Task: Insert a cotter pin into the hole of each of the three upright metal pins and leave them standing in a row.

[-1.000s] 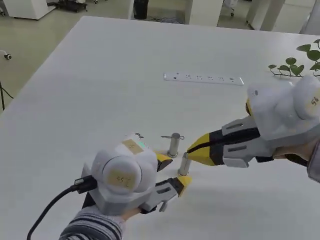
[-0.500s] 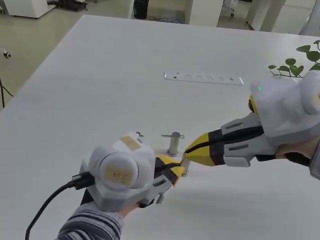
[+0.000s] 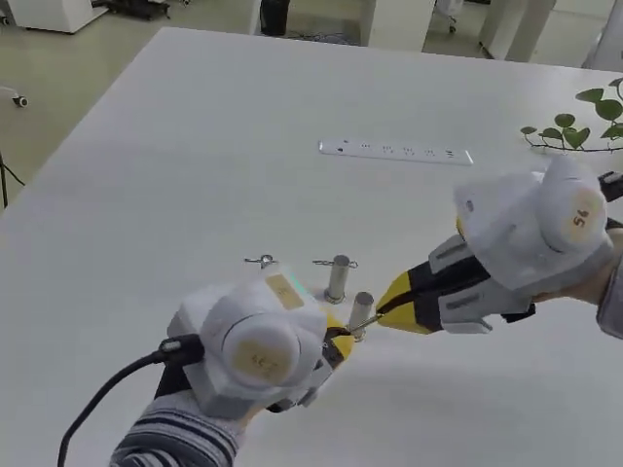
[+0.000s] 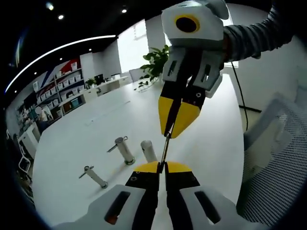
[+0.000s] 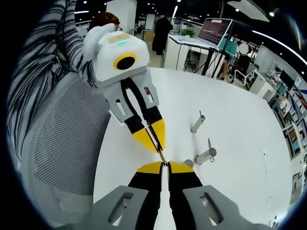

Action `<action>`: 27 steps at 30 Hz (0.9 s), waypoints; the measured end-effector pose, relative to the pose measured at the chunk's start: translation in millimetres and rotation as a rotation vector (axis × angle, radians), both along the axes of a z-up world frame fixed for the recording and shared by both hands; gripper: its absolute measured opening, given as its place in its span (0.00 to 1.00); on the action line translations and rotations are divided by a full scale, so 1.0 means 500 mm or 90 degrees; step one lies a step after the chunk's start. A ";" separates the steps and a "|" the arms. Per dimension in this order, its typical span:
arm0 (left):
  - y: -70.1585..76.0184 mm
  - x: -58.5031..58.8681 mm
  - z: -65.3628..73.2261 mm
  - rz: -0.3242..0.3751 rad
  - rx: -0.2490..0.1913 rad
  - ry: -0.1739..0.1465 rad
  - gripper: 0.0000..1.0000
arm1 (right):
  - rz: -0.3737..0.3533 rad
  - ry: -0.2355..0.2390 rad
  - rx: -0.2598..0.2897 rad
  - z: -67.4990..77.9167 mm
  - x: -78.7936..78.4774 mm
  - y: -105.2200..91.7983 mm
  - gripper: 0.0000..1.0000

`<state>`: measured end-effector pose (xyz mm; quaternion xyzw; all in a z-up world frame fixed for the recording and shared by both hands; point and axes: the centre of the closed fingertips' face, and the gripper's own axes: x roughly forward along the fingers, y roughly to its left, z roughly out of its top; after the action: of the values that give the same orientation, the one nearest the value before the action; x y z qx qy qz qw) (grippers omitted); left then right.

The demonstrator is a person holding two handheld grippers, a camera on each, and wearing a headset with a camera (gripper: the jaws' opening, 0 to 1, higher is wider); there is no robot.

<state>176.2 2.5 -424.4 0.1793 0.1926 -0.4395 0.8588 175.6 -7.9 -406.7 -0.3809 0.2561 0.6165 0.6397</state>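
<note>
The white table [image 3: 195,146] carries everything, with a power strip [image 3: 396,152] lying far back and a leafy plant [image 3: 584,117] at its right edge. The left tool [image 4: 162,166] and the right tool [image 5: 163,166] meet tip to tip near the front of the table, each clamped shut on one end of the same loose cotter pin [image 4: 165,143], which is held between them just beside the bare metal pin [image 3: 361,309]. That pin stands upright with nothing through its top. Close behind it stands a second metal pin [image 3: 338,279] with a cotter pin crossing its head, and to the left a third metal pin [image 4: 94,176], also fitted.
</note>
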 end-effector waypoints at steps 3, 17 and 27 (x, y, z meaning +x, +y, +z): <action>-0.005 -0.005 0.001 -0.015 0.006 -0.005 0.00 | 0.020 -0.005 -0.023 -0.019 0.003 -0.011 0.00; -0.016 -0.014 0.008 -0.043 -0.008 -0.002 0.00 | 0.071 -0.029 -0.098 -0.049 0.002 -0.032 0.00; -0.023 -0.008 0.022 -0.036 -0.067 0.006 0.00 | 0.115 -0.036 -0.115 -0.073 -0.028 -0.033 0.00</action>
<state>172.0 -9.3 -413.3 0.1372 0.1678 -0.4740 0.8534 161.5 -24.3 -443.1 -0.4761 0.2569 0.6349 0.5516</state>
